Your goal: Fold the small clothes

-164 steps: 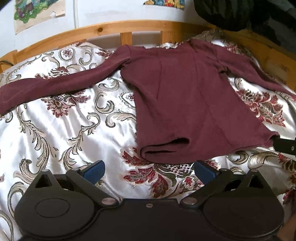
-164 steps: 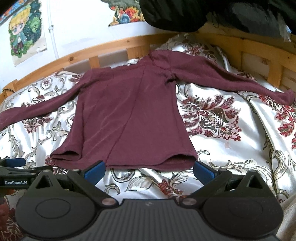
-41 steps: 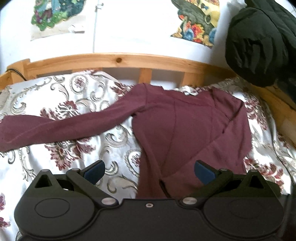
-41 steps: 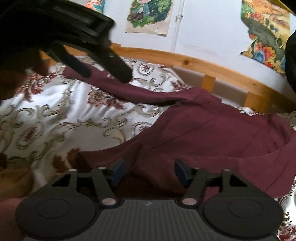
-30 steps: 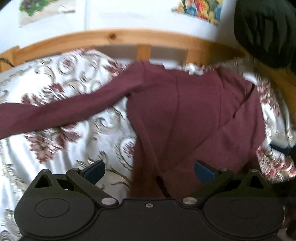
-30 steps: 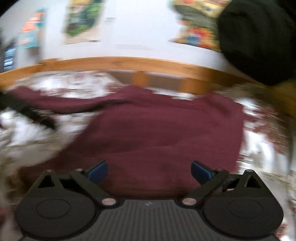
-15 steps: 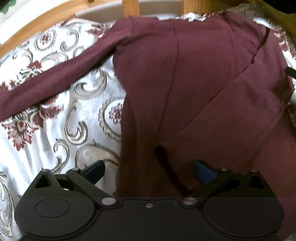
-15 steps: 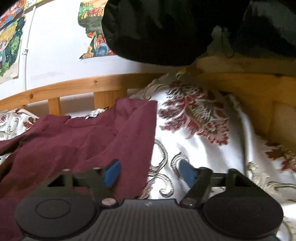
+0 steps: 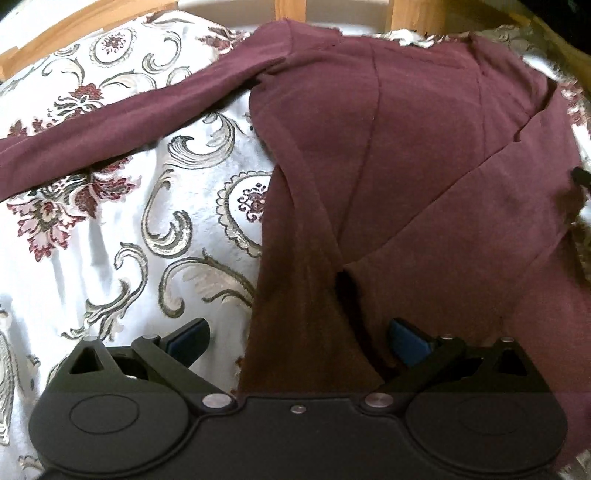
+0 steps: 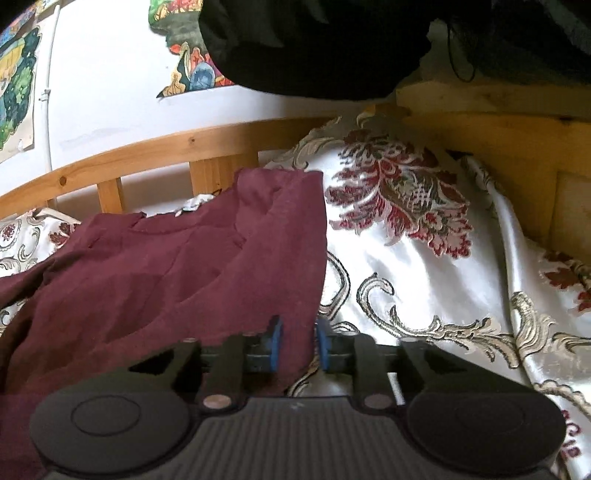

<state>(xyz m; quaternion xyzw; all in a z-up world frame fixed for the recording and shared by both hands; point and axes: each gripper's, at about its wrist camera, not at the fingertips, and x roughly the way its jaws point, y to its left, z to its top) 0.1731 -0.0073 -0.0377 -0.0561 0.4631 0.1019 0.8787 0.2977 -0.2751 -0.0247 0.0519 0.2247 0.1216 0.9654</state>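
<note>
Over on the left, one long sleeve (image 9: 122,122) of the maroon long-sleeved top (image 9: 417,147) ran out flat across the white floral bedspread (image 9: 110,229), reaching to the left edge of the left wrist view. The body of the top lay spread on the bed, neckline up near the wooden bed rail (image 9: 88,26). And there was the left gripper (image 9: 295,338), jaws spread wide, hovering low over the garment's lower left edge: the left blue pad (image 9: 186,338) sat over bare bedspread just beside the cloth, the right blue pad (image 9: 408,341) over the maroon fabric, with the side hem running between them. Nothing was pinched there. The other sleeve was folded in across the body, its cuff end lying as a dark opening just ahead of the jaws.

Moving right, the right wrist view showed the right gripper (image 10: 297,349) with jaws drawn close together, clenched on the folded right edge of the top (image 10: 184,280); maroon cloth filled the narrow gap between the two blue pads. From that grip the fabric rose away toward the rail (image 10: 147,155), bunched in soft ridges. Further right lay open bedspread (image 10: 424,258) with its big red flower, then the wooden side board (image 10: 517,155). Above hung a dark garment (image 10: 332,44) against the white wall, beside colourful posters (image 10: 188,66).
</note>
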